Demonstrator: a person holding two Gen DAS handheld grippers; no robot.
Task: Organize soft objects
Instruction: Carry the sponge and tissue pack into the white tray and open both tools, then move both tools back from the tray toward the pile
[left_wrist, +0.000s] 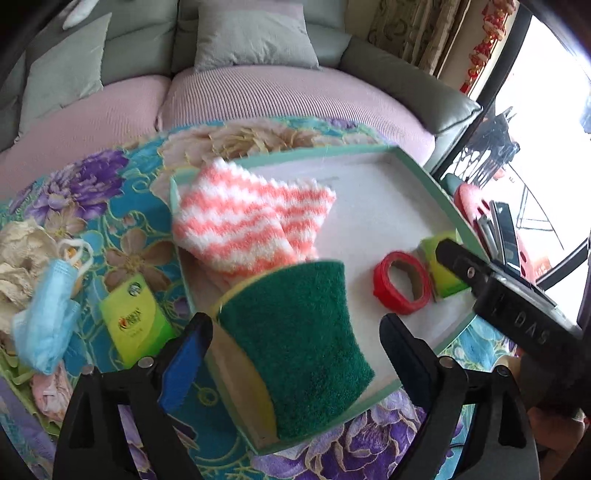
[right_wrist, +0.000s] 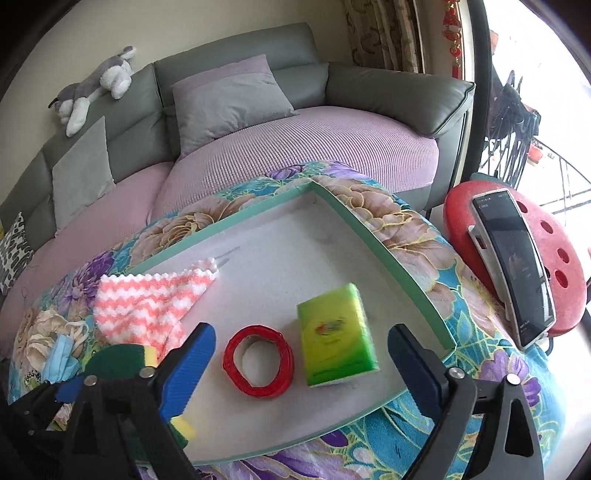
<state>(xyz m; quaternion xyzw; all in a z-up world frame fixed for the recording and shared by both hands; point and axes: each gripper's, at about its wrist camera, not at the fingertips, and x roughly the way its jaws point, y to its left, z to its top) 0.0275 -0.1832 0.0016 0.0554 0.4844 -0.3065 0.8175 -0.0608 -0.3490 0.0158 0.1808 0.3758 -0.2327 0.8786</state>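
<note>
A shallow green-rimmed tray (left_wrist: 413, 162) (right_wrist: 373, 240) lies on a floral cloth. In it are a pink-and-white striped fluffy cloth (left_wrist: 243, 218) (right_wrist: 147, 302), a red tape roll (left_wrist: 402, 282) (right_wrist: 258, 362) and a green tissue pack (left_wrist: 441, 266) (right_wrist: 338, 332). A green-and-yellow scrub sponge (left_wrist: 303, 362) (right_wrist: 122, 360) sits at the tray's near edge between the open jaws of my left gripper (left_wrist: 295, 343); whether it is touched is unclear. My right gripper (right_wrist: 301, 365) is open above the tape roll and tissue pack.
Outside the tray on the left lie a blue face mask (left_wrist: 48, 314) (right_wrist: 61, 356), a second green tissue pack (left_wrist: 135, 321) and crumpled beige cloth (left_wrist: 18, 258). A sofa (right_wrist: 295, 147) with cushions stands behind. A red stool (right_wrist: 554, 258) with a phone (right_wrist: 517, 266) is at right.
</note>
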